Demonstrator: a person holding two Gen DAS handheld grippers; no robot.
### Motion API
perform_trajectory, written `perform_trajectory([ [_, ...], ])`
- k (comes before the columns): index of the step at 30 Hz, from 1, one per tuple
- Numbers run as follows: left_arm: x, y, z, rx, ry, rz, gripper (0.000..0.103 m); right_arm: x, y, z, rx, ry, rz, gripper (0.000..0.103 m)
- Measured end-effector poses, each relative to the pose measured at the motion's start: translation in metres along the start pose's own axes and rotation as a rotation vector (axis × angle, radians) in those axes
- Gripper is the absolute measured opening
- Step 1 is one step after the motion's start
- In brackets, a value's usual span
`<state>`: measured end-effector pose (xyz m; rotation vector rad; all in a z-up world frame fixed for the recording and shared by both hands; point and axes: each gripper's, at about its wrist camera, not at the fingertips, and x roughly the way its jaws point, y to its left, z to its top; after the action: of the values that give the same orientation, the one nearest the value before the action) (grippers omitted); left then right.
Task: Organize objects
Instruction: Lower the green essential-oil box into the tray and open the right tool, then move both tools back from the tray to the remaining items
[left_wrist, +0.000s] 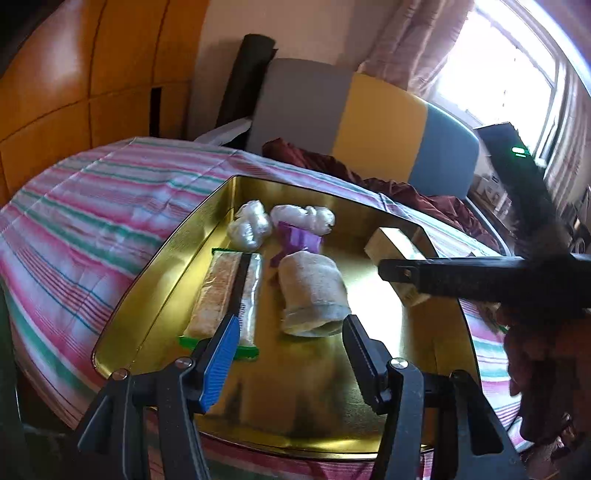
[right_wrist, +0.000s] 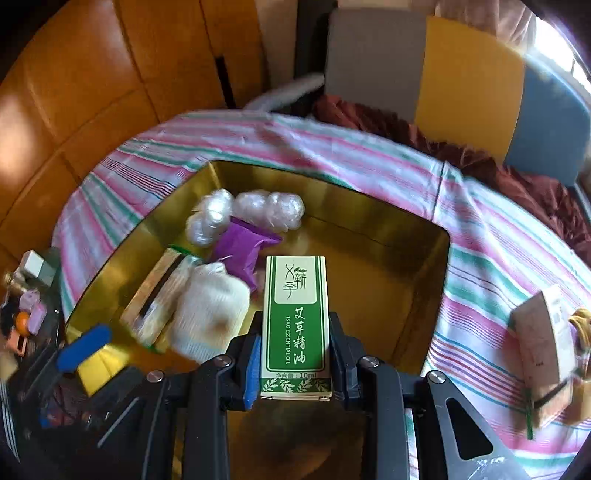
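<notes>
Green box (right_wrist: 296, 325) pinched between right fingers (right_wrist: 255, 363), over gold tin (right_wrist: 388, 236); left fingers (left_wrist: 218, 354) spread

Left wrist view: low and close at the near edge of the gold tray (left_wrist: 155, 280), looking forward and downward along two spread fingers (left_wrist: 218, 354) across the tray floor toward the far striped cloth (left_wrist: 92, 206) and the grey, yellow and blue panel (left_wrist: 369, 122). Window (left_wrist: 509, 74) bright at far right. Right wrist view: higher, tilted more steeply down over the same tray (right_wrist: 424, 258), very near a green box (right_wrist: 295, 321) filling the centre foreground. Shared by both: tray interior, the white rolled sock (left_wrist: 314, 291) (right_wrist: 210, 314), striped cloth (right_wrist: 369, 155), far panel (right_wrist: 461, 70).
</notes>
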<state>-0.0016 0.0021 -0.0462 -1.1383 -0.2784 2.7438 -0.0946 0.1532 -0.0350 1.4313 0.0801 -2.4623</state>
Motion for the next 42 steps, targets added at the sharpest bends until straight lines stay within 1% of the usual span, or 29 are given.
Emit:
perform_trajectory([
  [3, -0.003, 0.006, 0.003, -0.021, -0.010, 0.003, 0.059, 0.017, -0.005, 0.017, 0.063, 0.049, -0.001, 0.031],
  [6, -0.003, 0.009, 0.005, -0.036, -0.014, -0.002, 0.059, 0.031, -0.008, 0.029, 0.106, 0.070, -0.017, 0.031],
  [9, -0.003, 0.011, 0.006, -0.049, -0.011, -0.005, 0.059, 0.044, -0.012, 0.036, 0.166, 0.079, -0.016, 0.032],
  [13, -0.002, 0.011, 0.006, -0.056, -0.004, -0.011, 0.059, 0.053, -0.018, 0.039, 0.245, 0.074, 0.012, 0.032],
  [14, -0.003, 0.011, 0.005, -0.058, -0.004, -0.014, 0.059, 0.054, -0.018, 0.039, 0.256, 0.066, 0.023, 0.035],
  [15, -0.003, 0.011, 0.005, -0.060, -0.005, -0.016, 0.059, 0.053, -0.019, 0.040, 0.268, 0.059, 0.038, 0.046],
  [16, -0.003, 0.011, 0.005, -0.059, -0.006, -0.015, 0.059, 0.051, -0.018, 0.040, 0.272, 0.055, 0.045, 0.052],
  [17, -0.004, 0.011, 0.005, -0.058, -0.006, -0.015, 0.059, 0.048, -0.017, 0.039, 0.273, 0.047, 0.047, 0.061],
  [22, -0.004, 0.010, 0.004, -0.063, -0.010, -0.022, 0.059, 0.021, -0.018, 0.034, 0.253, -0.006, 0.052, 0.063],
  [24, -0.004, 0.008, 0.004, -0.058, -0.010, -0.026, 0.059, 0.009, -0.020, 0.030, 0.236, -0.027, 0.039, 0.068],
  [31, -0.001, -0.005, -0.002, -0.035, 0.016, -0.079, 0.059, -0.028, -0.028, 0.007, 0.205, -0.059, 0.040, 0.069],
  [34, -0.003, -0.015, -0.006, -0.001, 0.016, -0.113, 0.059, -0.043, -0.033, -0.004, 0.192, -0.082, 0.015, 0.071],
  [37, -0.006, -0.024, -0.007, 0.026, 0.015, -0.137, 0.059, -0.053, -0.040, -0.017, 0.191, -0.085, -0.005, 0.071],
  [42, -0.010, -0.037, -0.010, 0.064, 0.019, -0.167, 0.059, -0.068, -0.064, -0.043, 0.227, -0.095, -0.052, 0.071],
])
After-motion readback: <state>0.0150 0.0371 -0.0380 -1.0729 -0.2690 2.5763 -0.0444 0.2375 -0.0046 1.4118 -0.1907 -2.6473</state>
